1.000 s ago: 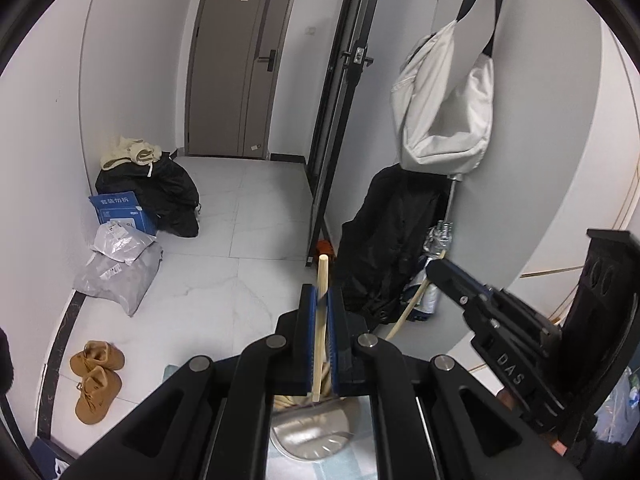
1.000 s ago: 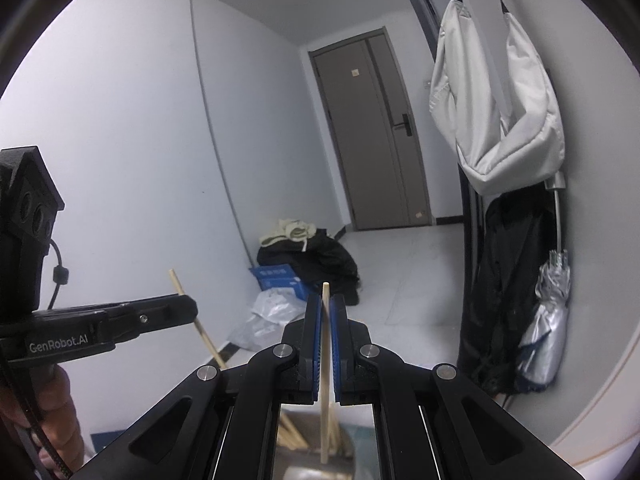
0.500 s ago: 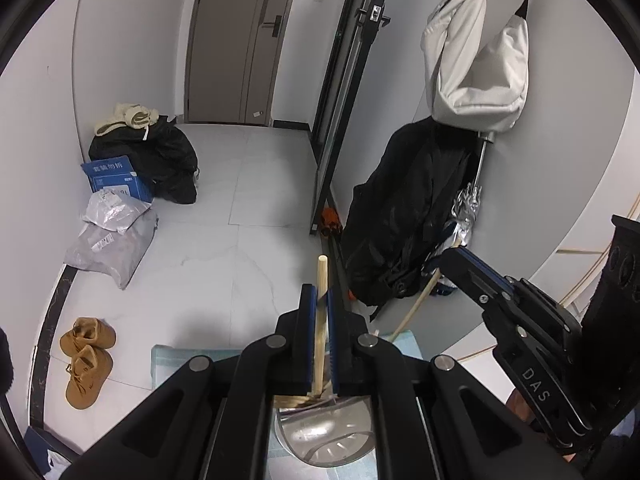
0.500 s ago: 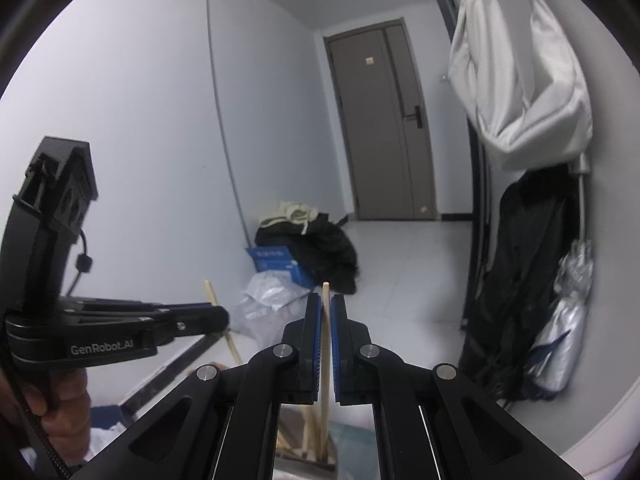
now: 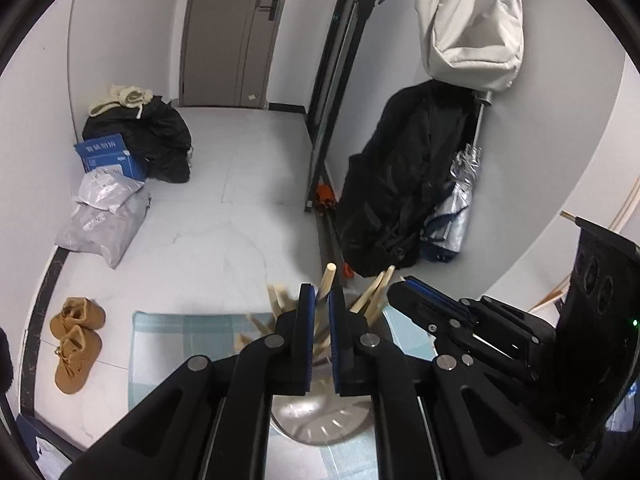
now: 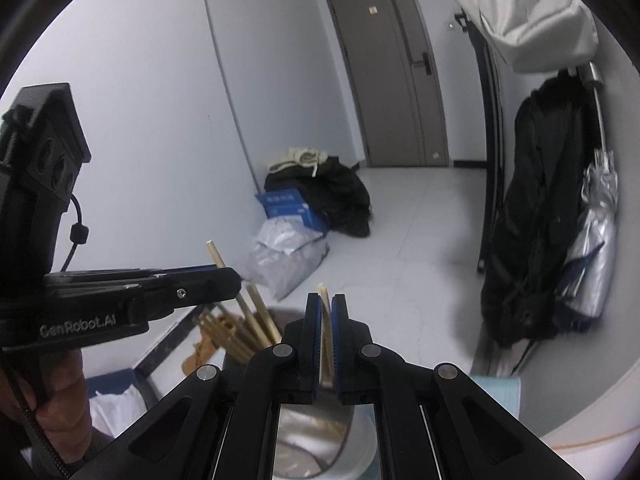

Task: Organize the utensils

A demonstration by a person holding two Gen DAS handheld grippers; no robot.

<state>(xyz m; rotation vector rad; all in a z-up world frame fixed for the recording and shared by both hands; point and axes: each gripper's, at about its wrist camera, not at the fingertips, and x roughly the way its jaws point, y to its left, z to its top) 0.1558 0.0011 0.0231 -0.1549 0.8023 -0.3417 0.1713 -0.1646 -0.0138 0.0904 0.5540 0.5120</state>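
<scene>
you hold one wooden chopstick [image 5: 325,286] pinched in the left gripper [image 5: 319,334], jaws narrowed onto it, shaft upright with its round end poking above the pads at centre frame. i judge that's so the lower end drops straight into the steel cup [image 5: 320,420] seen just below the fingers. the right gripper [image 6: 327,350] likewise clamps a second chopstick [image 6: 324,312], thin and pale, its tip standing just above the blue pads [image 6: 315,340] in the lower middle of its view, right over the cup's open mouth.

the cup sits at the bottom centre of both views on a pale blue-green checked cloth [image 5: 192,328]. it is shiny metal and already carries a loose bundle of chopsticks [image 6: 240,332], light bamboo colour, fanned out and leaning on the rim. both sticks look plain, straight and unpainted.
</scene>
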